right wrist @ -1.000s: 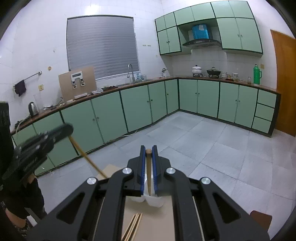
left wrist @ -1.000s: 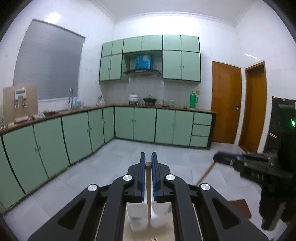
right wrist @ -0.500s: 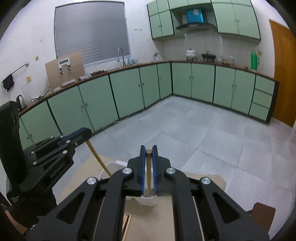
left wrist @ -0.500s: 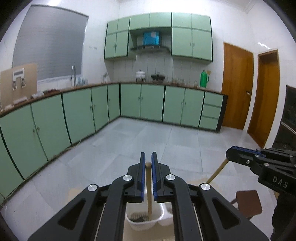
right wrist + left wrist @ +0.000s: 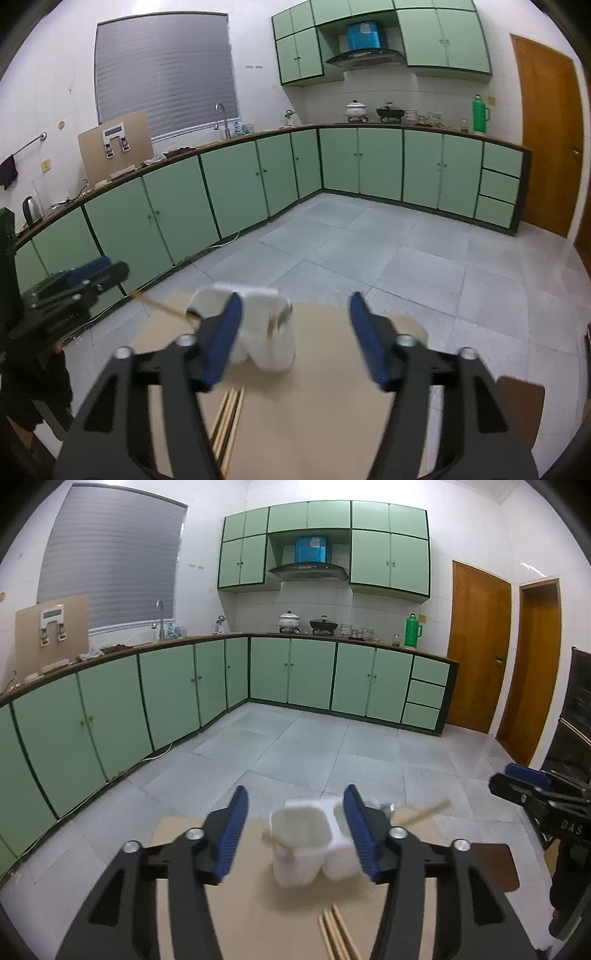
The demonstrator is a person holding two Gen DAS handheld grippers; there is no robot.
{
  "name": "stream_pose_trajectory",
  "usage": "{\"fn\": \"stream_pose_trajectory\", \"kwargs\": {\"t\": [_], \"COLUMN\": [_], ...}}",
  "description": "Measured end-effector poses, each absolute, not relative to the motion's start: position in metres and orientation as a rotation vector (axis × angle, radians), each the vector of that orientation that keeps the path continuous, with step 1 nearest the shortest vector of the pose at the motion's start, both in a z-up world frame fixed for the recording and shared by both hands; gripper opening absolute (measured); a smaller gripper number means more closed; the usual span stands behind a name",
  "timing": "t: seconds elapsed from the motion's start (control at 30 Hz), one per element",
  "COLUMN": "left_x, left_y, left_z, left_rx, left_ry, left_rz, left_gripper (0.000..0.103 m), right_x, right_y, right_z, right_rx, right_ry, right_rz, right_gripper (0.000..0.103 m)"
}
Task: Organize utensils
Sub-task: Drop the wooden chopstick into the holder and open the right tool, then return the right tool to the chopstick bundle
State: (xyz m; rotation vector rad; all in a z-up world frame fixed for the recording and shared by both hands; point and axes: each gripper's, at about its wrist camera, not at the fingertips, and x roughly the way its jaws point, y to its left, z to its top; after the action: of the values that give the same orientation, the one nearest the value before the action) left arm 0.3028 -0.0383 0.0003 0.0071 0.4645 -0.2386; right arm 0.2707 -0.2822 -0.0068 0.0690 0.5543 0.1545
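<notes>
A white two-compartment utensil holder [image 5: 308, 843] stands on a brown cardboard sheet [image 5: 255, 912]; it also shows in the right wrist view [image 5: 264, 332]. A wooden chopstick [image 5: 280, 843] leans in its left compartment and another [image 5: 424, 812] sticks out of the right one. Several more chopsticks [image 5: 336, 938] lie on the cardboard in front, also seen in the right wrist view [image 5: 229, 413]. My left gripper [image 5: 295, 830] is open and empty just before the holder. My right gripper [image 5: 295, 332] is open and empty, to the holder's right.
The cardboard sheet [image 5: 332, 406] lies on a low table over a grey tiled floor. A brown stool [image 5: 495, 867] stands at the right. Green kitchen cabinets [image 5: 147, 709] line the far walls.
Both grippers have opened and let go of the chopsticks they held. The chopsticks now rest in the holder's compartments. Both views tilted down toward the holder.
</notes>
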Motion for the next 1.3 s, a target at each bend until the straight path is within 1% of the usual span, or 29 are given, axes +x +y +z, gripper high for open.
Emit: {"fn": "stream_pose_trajectory", "kwargs": {"t": [0.03,0.1,0.13,0.17,0.3,0.4,0.57,0.6,0.73,0.77,1.03,1.17,1.23,1.3], "left_x": [0.287,0.266,0.258,0.251,0.217,0.197,0.178,0.174,0.161,0.161,0.151,0.151,0.151,0.152], "left_y": [-0.035,-0.030,-0.028,-0.026,-0.022,-0.022,-0.017,-0.016,-0.013,-0.013,-0.004,-0.002,-0.002,-0.002], "left_z": [-0.006,-0.018,-0.026,-0.032,-0.072,-0.108,-0.149,-0.155,-0.180,-0.180,-0.196,-0.197,-0.197,-0.197], "left_rx": [0.009,0.007,0.009,0.010,0.030,0.057,0.079,0.085,0.098,0.099,0.108,0.107,0.105,0.101], "left_ry": [0.466,0.484,0.498,0.509,0.580,0.661,0.750,0.761,0.816,0.825,0.856,0.856,0.857,0.858], "left_rz": [-0.235,-0.234,-0.228,-0.223,-0.212,-0.202,-0.193,-0.191,-0.171,-0.169,-0.148,-0.147,-0.148,-0.150], "left_gripper": [0.059,0.066,0.066,0.067,0.073,0.074,0.074,0.074,0.074,0.074,0.074,0.074,0.074,0.074], "right_x": [0.261,0.235,0.220,0.211,0.173,0.155,0.129,0.126,0.119,0.118,0.117,0.119,0.120,0.123], "right_y": [-0.283,-0.283,-0.283,-0.282,-0.268,-0.255,-0.226,-0.221,-0.209,-0.207,-0.187,-0.179,-0.176,-0.174], "right_z": [-0.012,-0.028,-0.039,-0.047,-0.087,-0.111,-0.150,-0.156,-0.176,-0.181,-0.202,-0.207,-0.207,-0.207], "right_rx": [0.067,0.062,0.070,0.077,0.076,0.088,0.051,0.044,0.026,0.018,-0.023,-0.051,-0.058,-0.065], "right_ry": [0.553,0.563,0.576,0.587,0.654,0.707,0.776,0.784,0.829,0.839,0.892,0.903,0.903,0.903], "right_rz": [0.150,0.138,0.136,0.134,0.128,0.146,0.168,0.170,0.178,0.181,0.206,0.211,0.219,0.221], "right_gripper": [0.073,0.079,0.083,0.085,0.088,0.088,0.088,0.087,0.076,0.074,0.050,0.044,0.037,0.035]}}
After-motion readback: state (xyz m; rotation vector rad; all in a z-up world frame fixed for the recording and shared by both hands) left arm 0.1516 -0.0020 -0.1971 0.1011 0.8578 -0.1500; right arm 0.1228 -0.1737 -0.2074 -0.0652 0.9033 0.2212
